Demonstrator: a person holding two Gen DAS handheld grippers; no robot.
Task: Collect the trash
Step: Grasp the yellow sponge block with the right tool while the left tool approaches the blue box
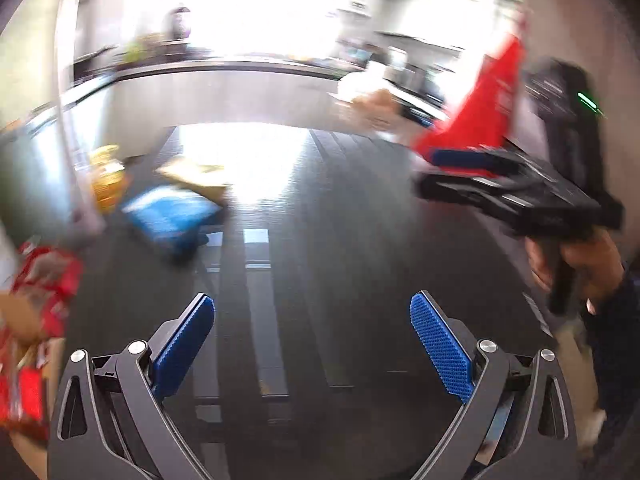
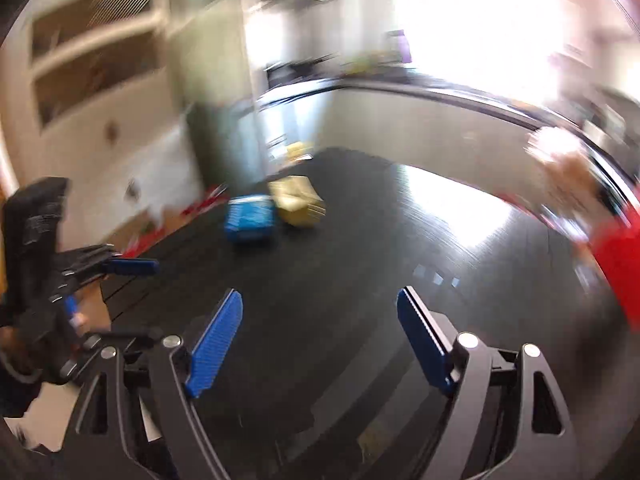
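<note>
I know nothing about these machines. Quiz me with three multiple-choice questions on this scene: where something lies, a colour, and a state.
1. What lies right beside the blue packet on the dark table?
A. a yellow packet
B. a glass bottle
C. a green bowl

2. What colour are the pads on the tongs?
A. white
B. blue
C. orange

3. How do the left tongs stand?
A. clamped on a packet
B. shut with nothing inside
C. open with nothing inside

Answers:
1. A, the yellow packet sits against the blue one.
2. B, both wrist views show blue pads.
3. C, only bare table shows between the spread pads.
</note>
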